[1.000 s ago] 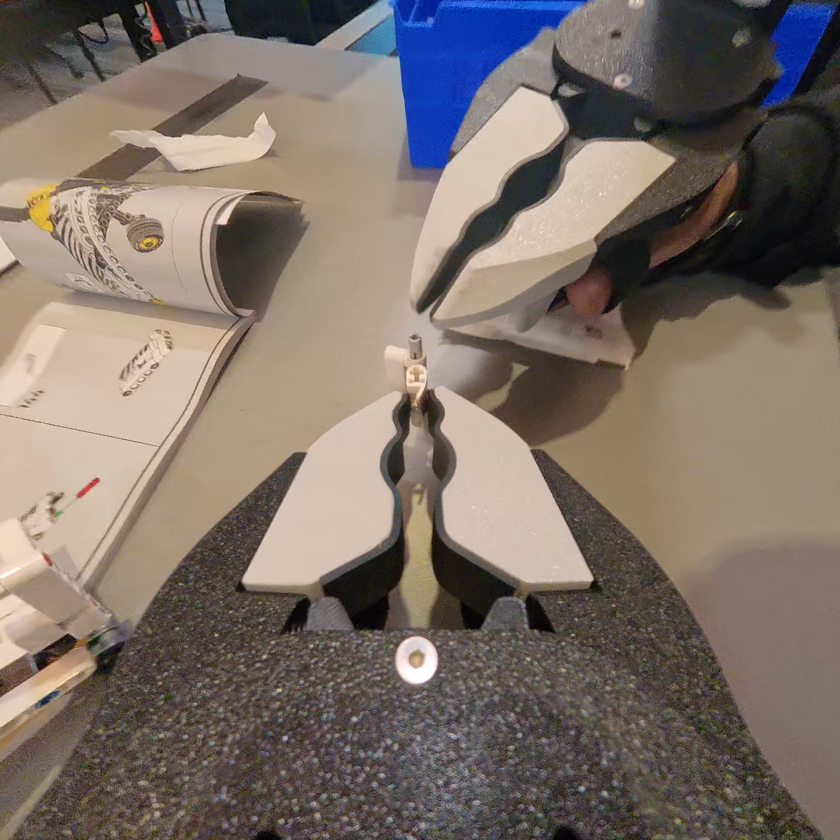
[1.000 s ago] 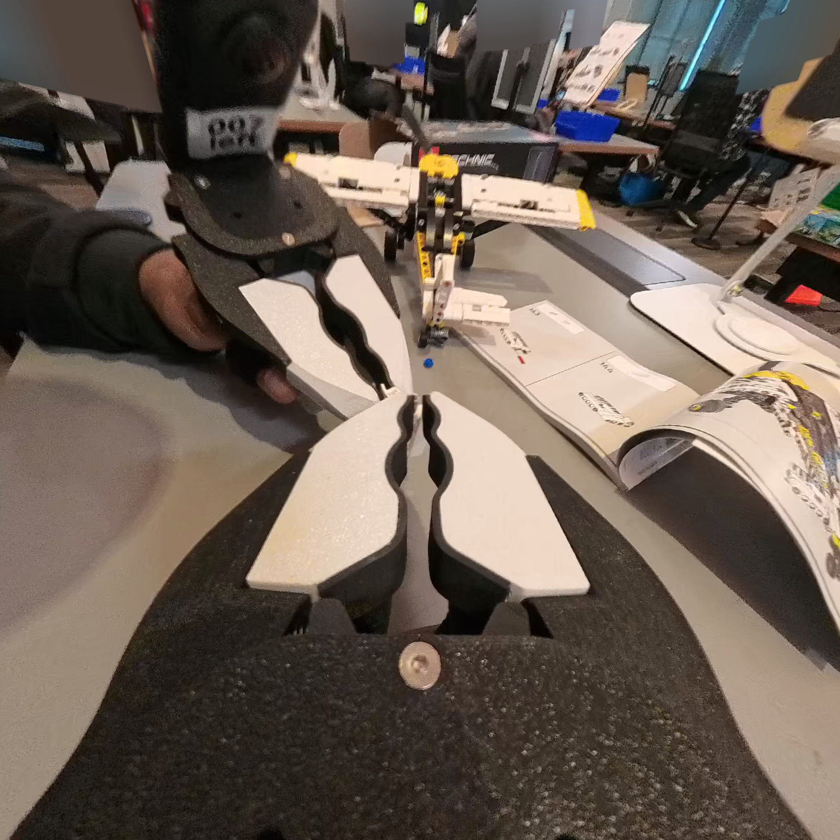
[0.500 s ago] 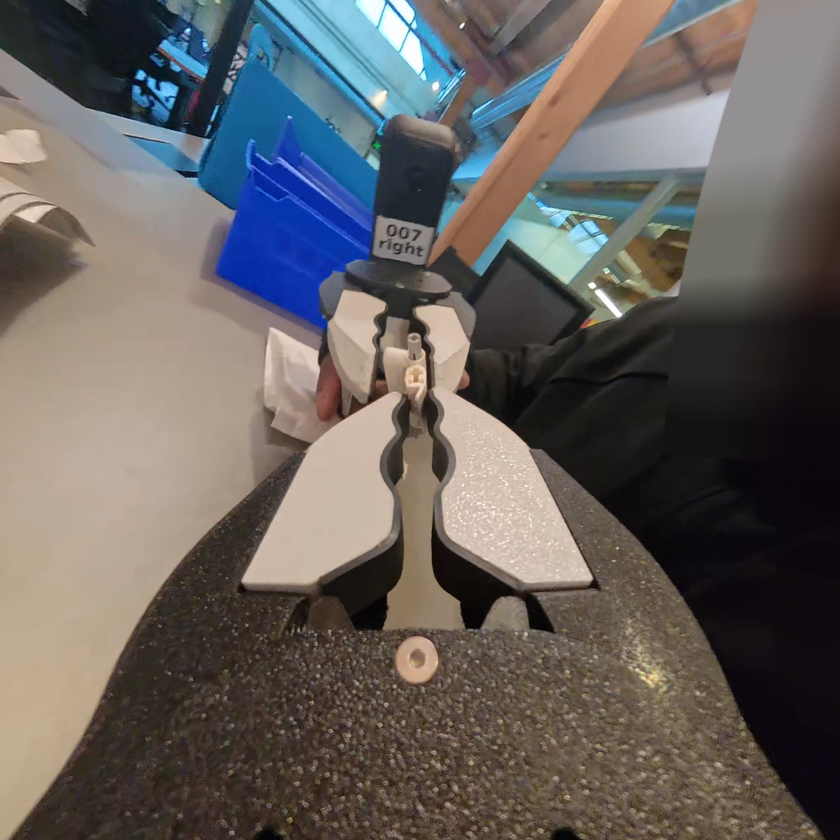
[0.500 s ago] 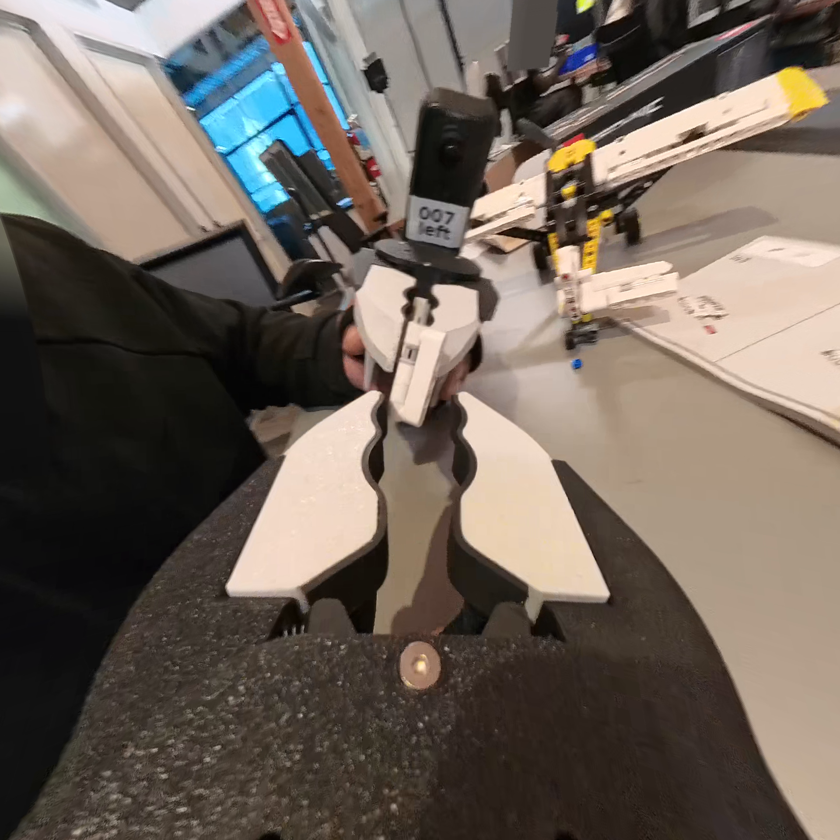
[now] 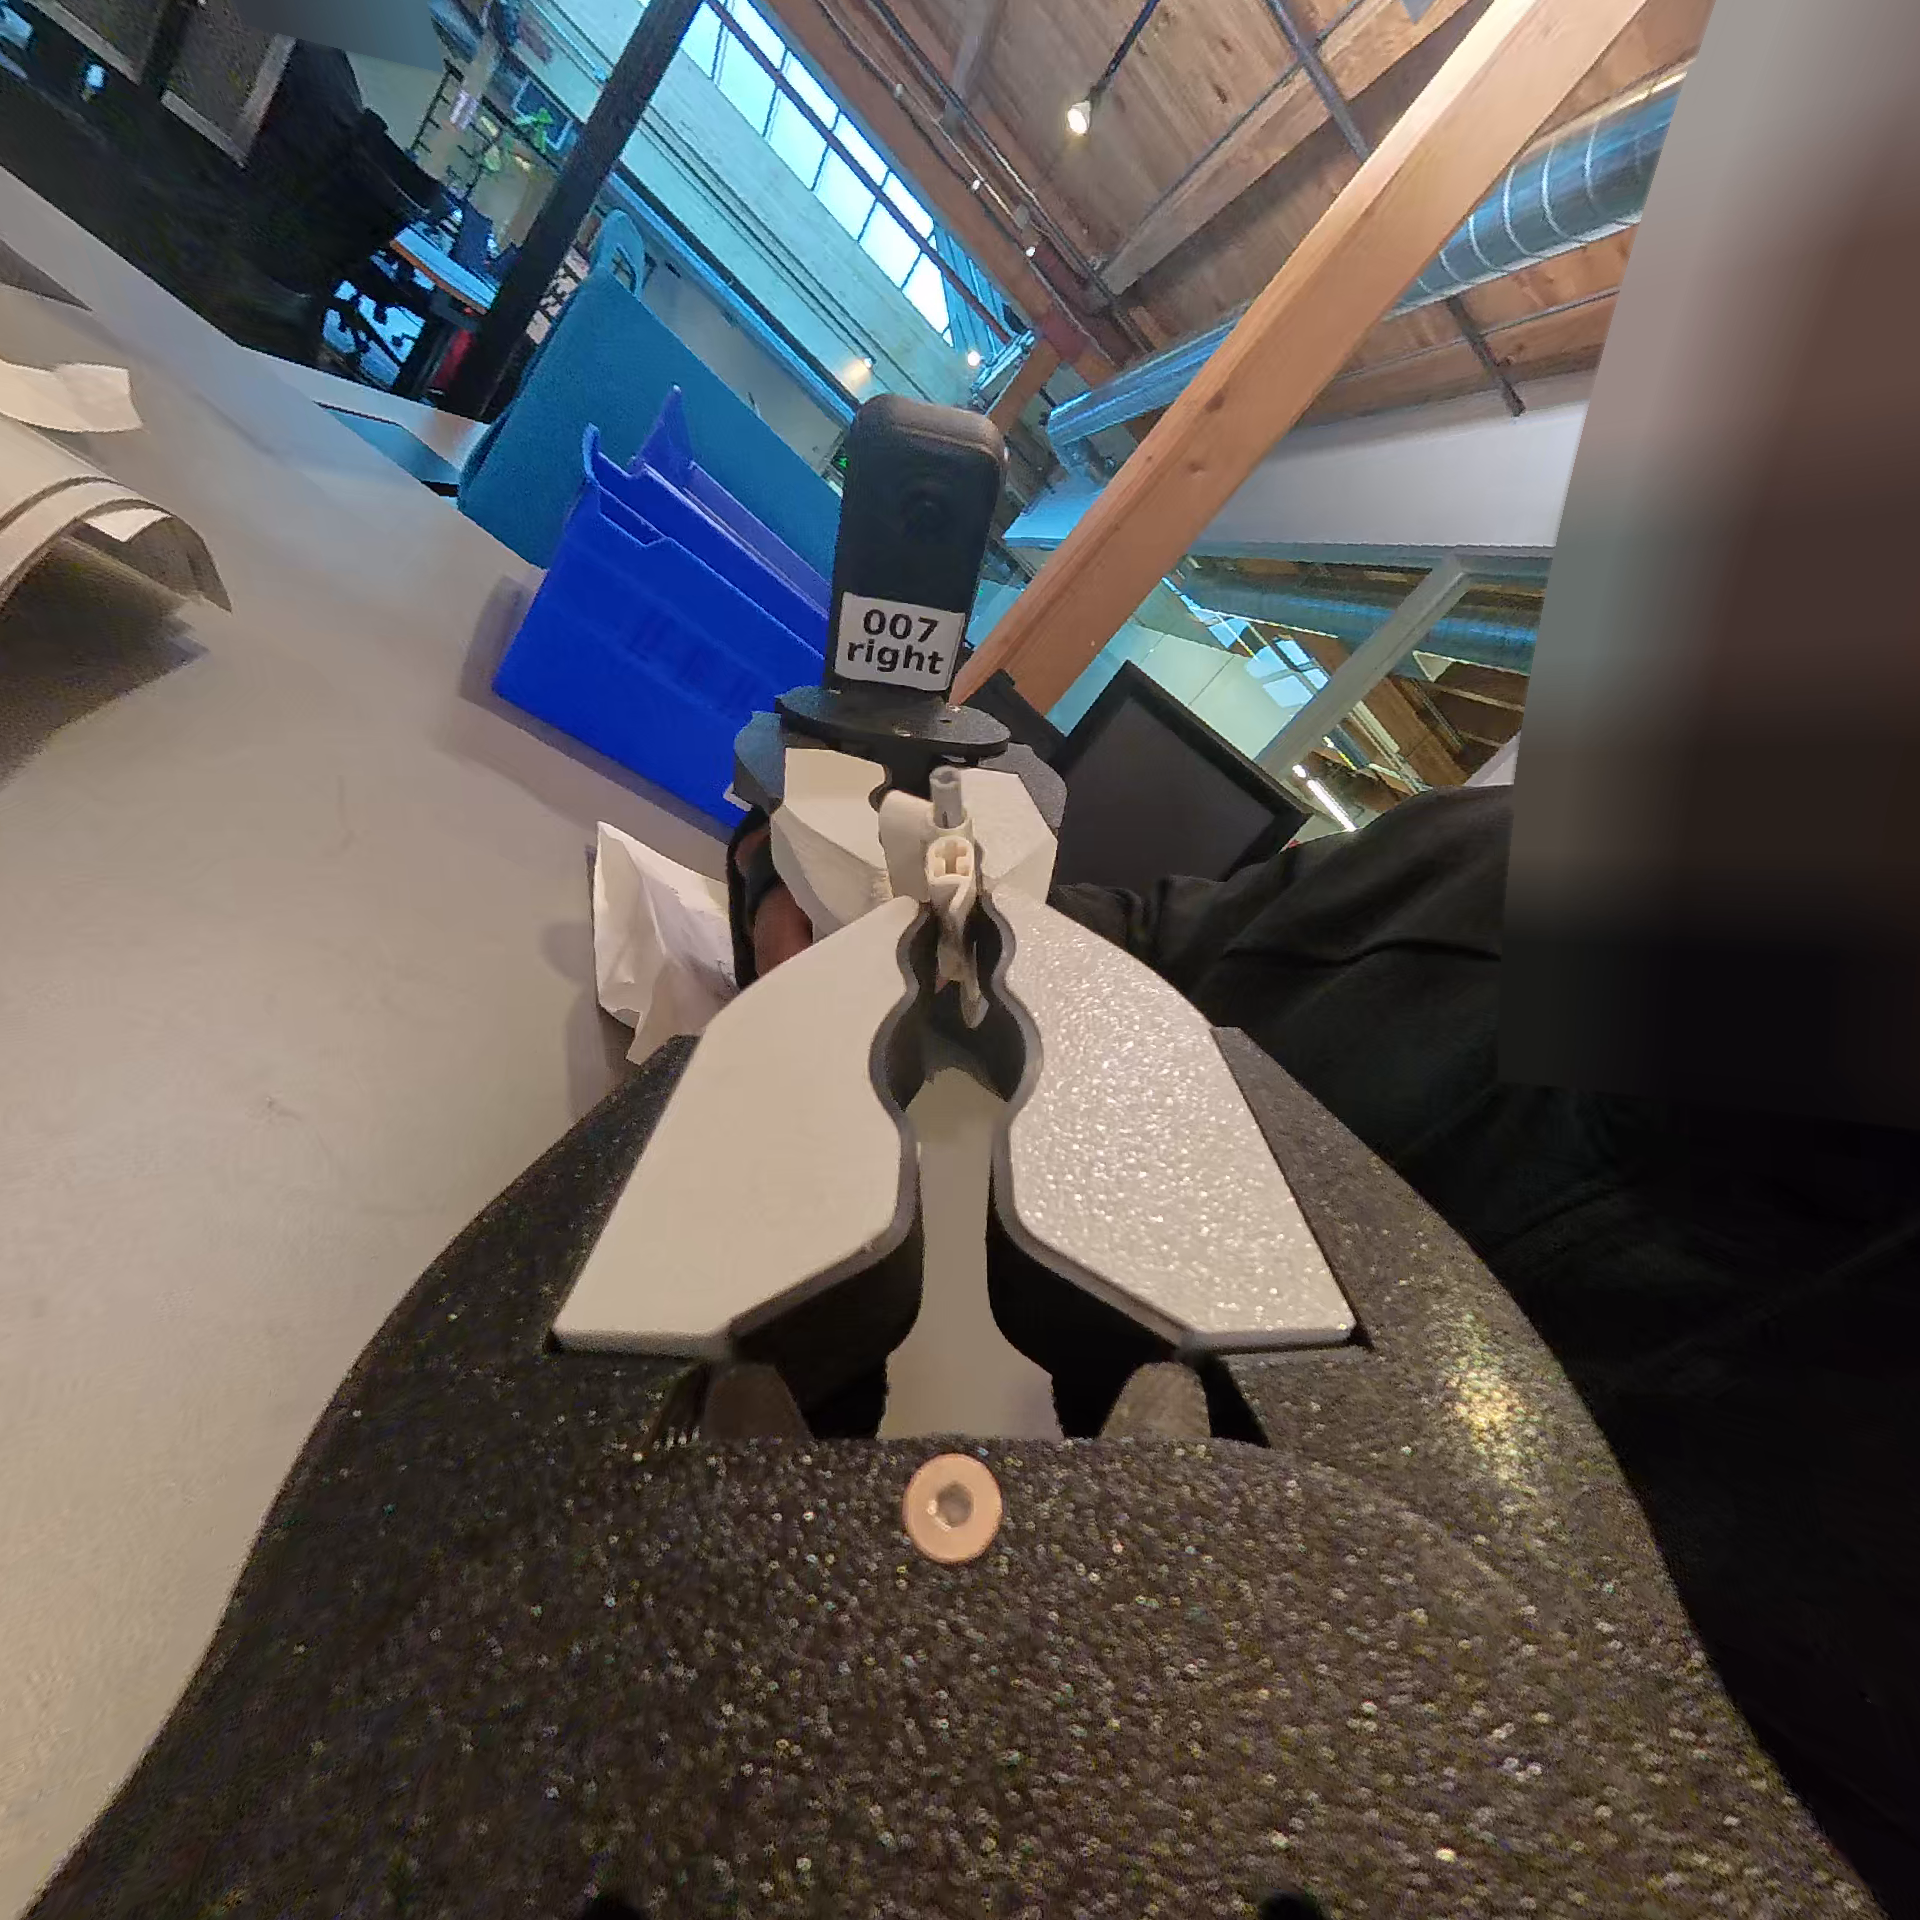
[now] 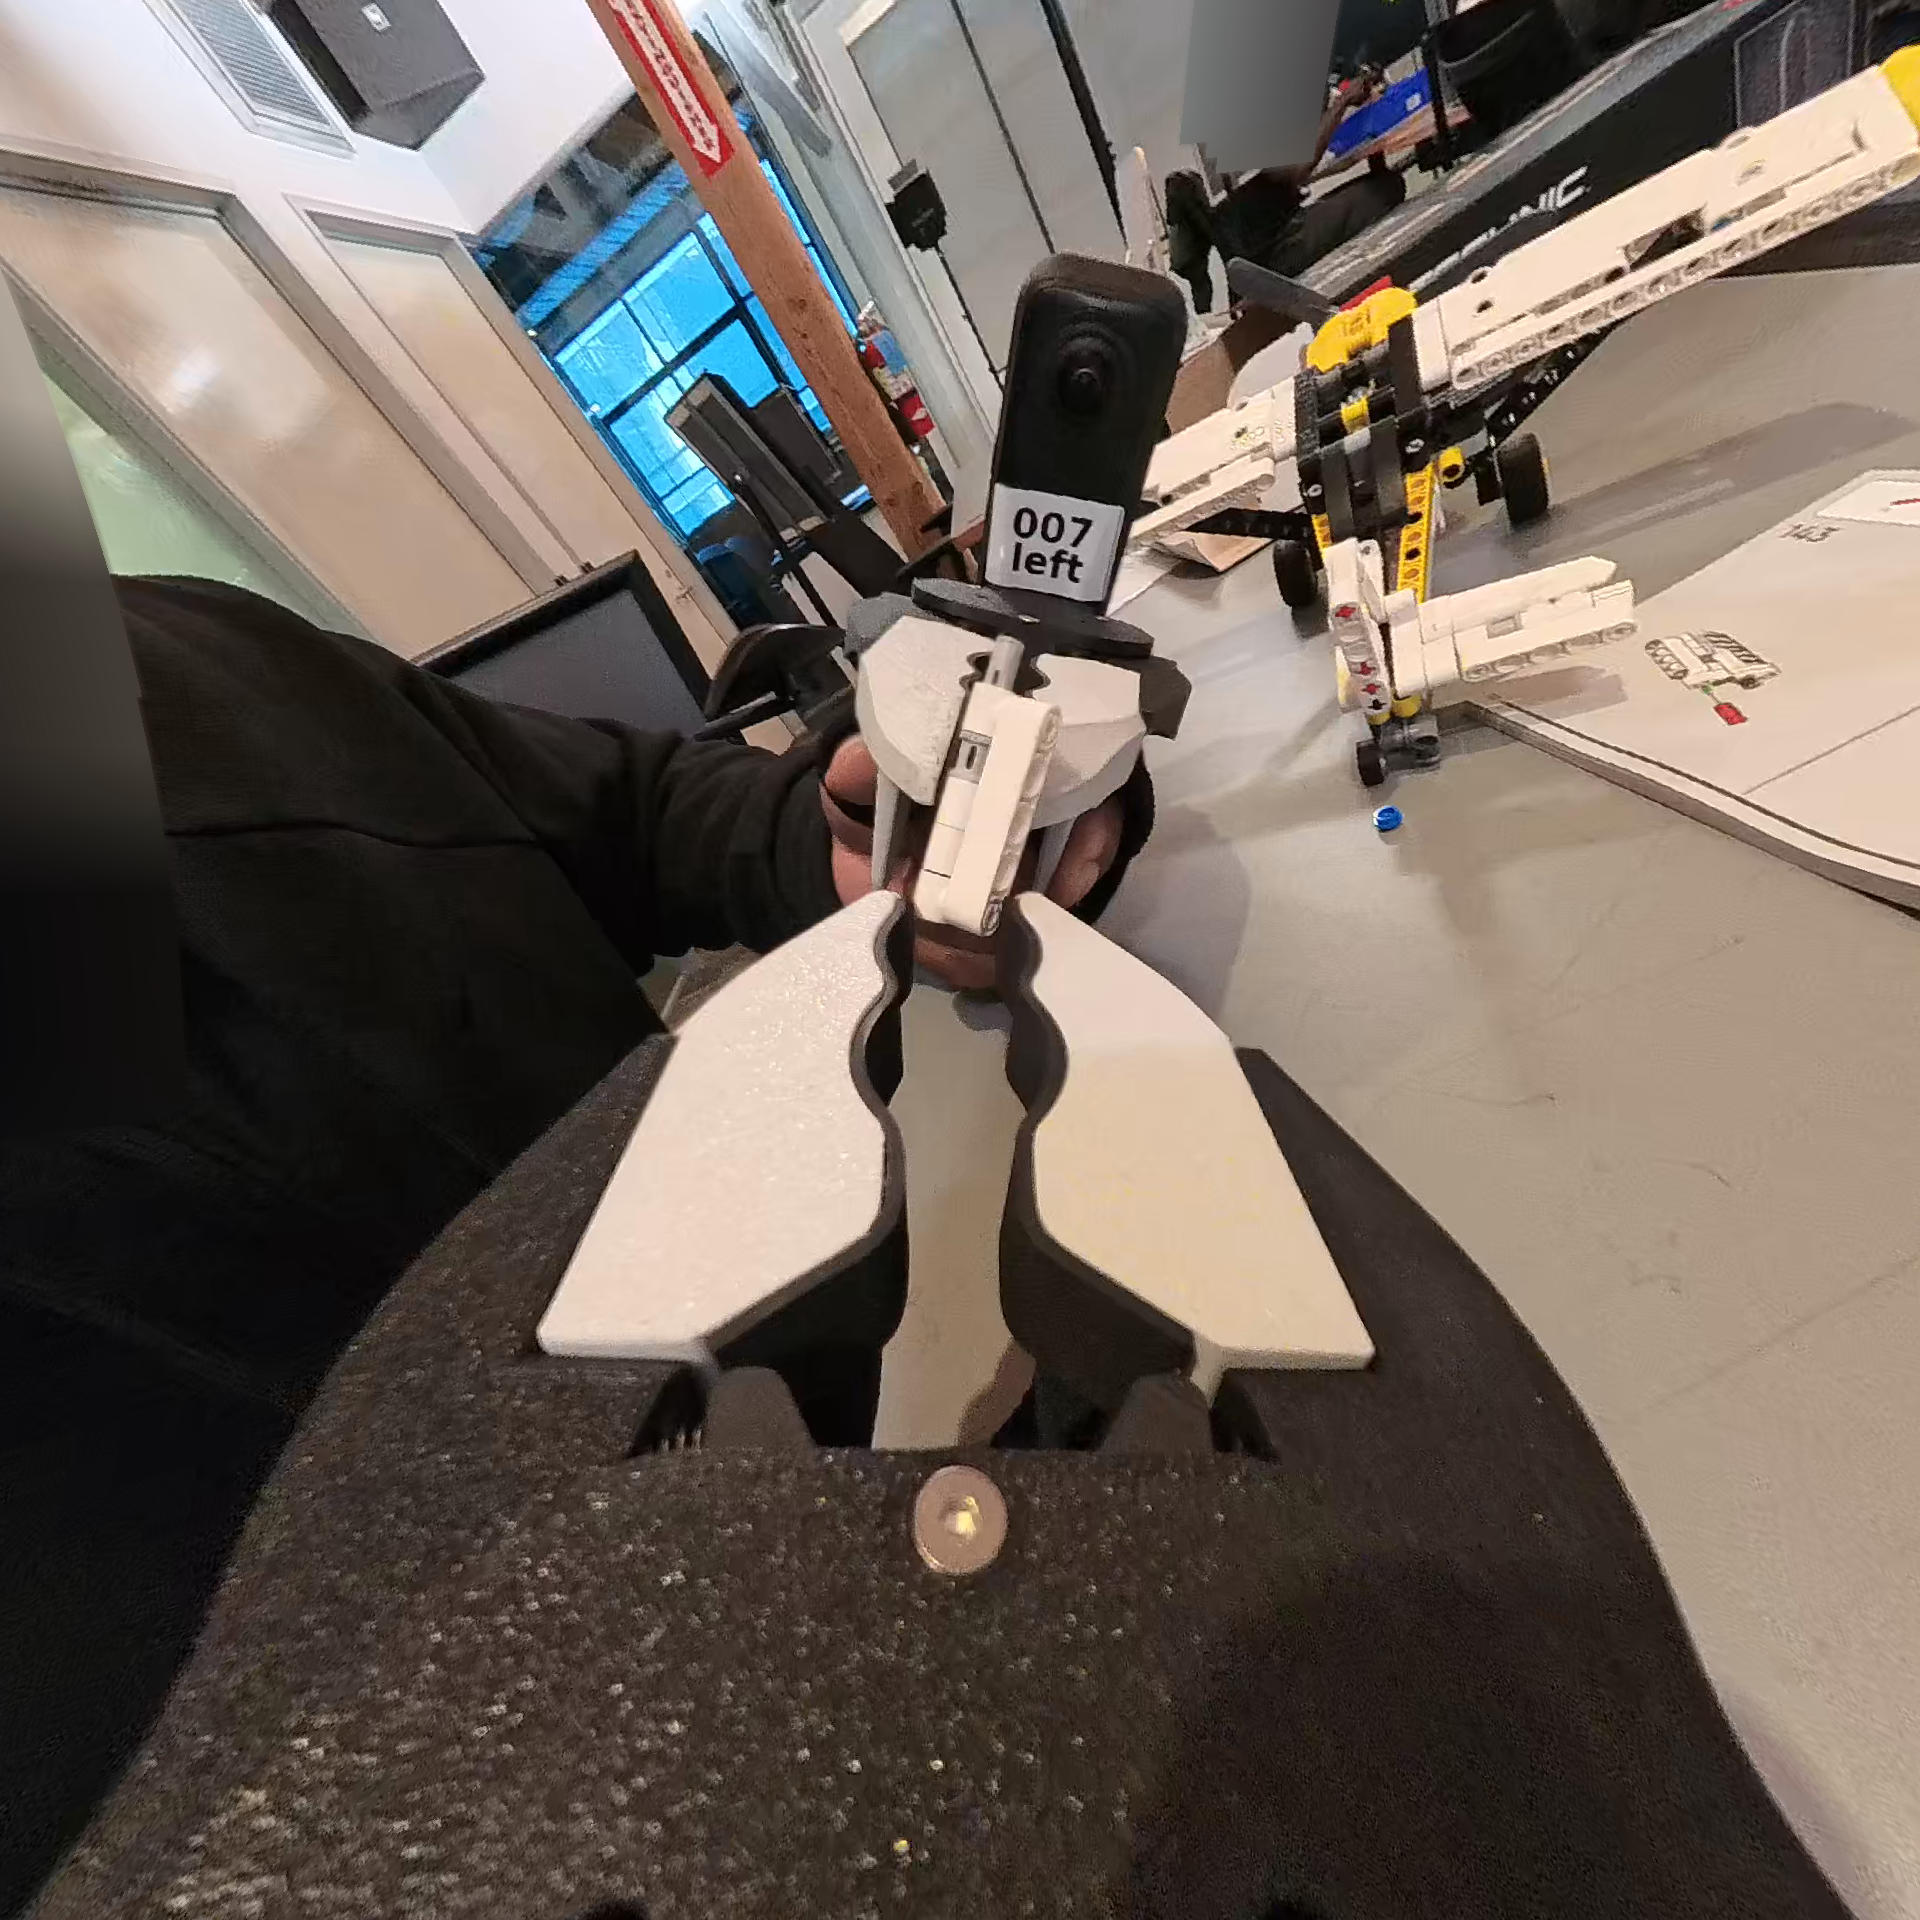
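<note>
The left gripper [image 5: 951, 914] is clenching a small white brick piece [image 6: 987, 800] above the bench [image 6: 1558, 1039]; the right gripper [image 6: 956, 920], jaws parted, is bracketing its near end; closing squarely and gently seems wise.

White brick piece [image 5: 940, 868], gripper-held [image 5: 951, 914]

- The left gripper [image 5: 940, 914] has pale grey fingers [image 5: 790, 1122] on a speckled black body, clamped on a white brick piece [image 5: 940, 862] with a grey pin at its 12 o'clock end.
- The right gripper [image 6: 961, 925], in the same grey and black, stands parted around that piece's tip.
- The table [image 6: 1558, 1143] is plain grey.
- A blue bin [image 5: 665, 623] sits at 11 o'clock.
- The model plane [image 6: 1392, 416] is white, yellow and black, at 1 o'clock.
- A small blue stud [image 6: 1387, 818] lies at 2 o'clock.
- The sleeve [image 6: 468, 790] is black.
</note>
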The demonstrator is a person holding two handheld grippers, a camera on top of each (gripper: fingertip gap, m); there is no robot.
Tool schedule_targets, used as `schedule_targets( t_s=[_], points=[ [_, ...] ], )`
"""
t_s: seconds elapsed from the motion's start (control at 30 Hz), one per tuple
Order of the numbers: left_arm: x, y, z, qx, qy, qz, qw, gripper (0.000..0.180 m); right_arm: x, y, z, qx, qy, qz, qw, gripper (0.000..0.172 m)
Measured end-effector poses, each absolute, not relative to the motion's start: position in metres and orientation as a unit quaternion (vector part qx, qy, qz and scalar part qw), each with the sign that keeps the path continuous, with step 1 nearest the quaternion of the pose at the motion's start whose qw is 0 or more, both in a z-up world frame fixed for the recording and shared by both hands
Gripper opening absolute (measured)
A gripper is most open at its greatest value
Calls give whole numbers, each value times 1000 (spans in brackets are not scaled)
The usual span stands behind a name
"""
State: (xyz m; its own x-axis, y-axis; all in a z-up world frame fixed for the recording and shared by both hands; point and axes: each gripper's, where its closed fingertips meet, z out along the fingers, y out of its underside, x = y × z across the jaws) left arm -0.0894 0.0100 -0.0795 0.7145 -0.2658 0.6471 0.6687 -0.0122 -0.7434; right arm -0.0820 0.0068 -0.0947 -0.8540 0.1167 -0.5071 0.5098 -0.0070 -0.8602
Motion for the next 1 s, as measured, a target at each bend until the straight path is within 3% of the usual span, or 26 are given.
schedule_targets(
  t_s=[0.37,0.5,0.7,0.8,1.0],
  points=[
    [-96,7,-80,-613,-178,-345,688,7,-86,10,-91,248,669,-681,165,7],
    [-99,6,-80,-608,-185,-347,690,7,-87,8,-92,256,668,-677,173,21],
    [-95,9,-81,-608,-181,-354,687,7,-86,3,-94,268,661,-676,185,26],
    [-93,10,-80,-609,-179,-354,687,7,-87,3,-94,273,656,-680,182,17],
    [-94,10,-84,-623,-179,-343,680,7,-90,3,-97,280,658,-677,174,16]
  ],
)
